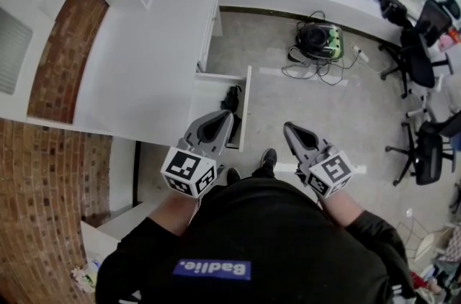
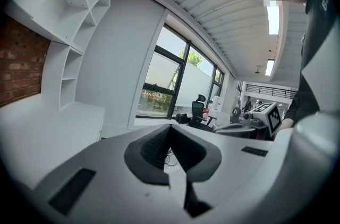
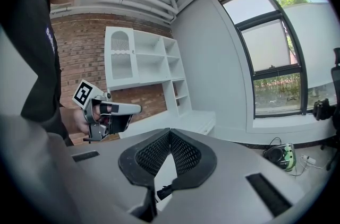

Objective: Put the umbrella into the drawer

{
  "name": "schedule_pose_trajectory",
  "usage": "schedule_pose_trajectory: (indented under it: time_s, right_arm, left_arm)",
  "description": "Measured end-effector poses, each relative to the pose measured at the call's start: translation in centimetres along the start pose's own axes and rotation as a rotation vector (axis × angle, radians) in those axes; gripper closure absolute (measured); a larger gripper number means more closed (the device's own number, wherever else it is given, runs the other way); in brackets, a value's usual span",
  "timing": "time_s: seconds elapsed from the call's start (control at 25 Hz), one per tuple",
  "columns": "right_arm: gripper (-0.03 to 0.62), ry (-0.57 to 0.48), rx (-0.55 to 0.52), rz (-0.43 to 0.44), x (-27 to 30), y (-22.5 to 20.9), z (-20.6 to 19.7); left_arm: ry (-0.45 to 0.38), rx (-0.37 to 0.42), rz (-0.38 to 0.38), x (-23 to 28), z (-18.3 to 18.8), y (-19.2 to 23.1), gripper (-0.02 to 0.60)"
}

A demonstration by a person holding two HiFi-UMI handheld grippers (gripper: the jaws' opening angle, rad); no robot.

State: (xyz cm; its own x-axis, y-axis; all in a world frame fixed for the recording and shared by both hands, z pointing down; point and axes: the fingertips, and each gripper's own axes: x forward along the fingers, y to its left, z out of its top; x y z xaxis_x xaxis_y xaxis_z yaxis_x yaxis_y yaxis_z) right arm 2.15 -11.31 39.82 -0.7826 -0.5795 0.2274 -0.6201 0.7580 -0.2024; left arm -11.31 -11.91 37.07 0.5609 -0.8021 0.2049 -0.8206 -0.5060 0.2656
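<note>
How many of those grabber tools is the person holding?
2. The left hand-held gripper is by the open drawer; the right hand-held gripper is beside it, above the grey floor. Both are shut and empty. None seem hidden.

Bright daylight via windows (image 3: 276,53) w/ ceiling strips (image 2: 273,16); soft shadows, heavy fisheye warp, dark vignetted corners.

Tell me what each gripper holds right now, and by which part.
Nothing is held. The left gripper and the right gripper both have their jaws together on nothing; the umbrella lies in the open drawer.
</note>
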Motion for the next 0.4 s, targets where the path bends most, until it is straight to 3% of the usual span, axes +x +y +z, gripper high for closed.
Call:
schedule_pose_trajectory:
  time_s: [0.4]
  right_arm:
    - [0.565,-0.003,-0.004,0.004,-0.22,0.01,0.32]
  left_arm:
    - [-0.011,-0.004,-0.005,0.21,0.09,-0.44,0.580]
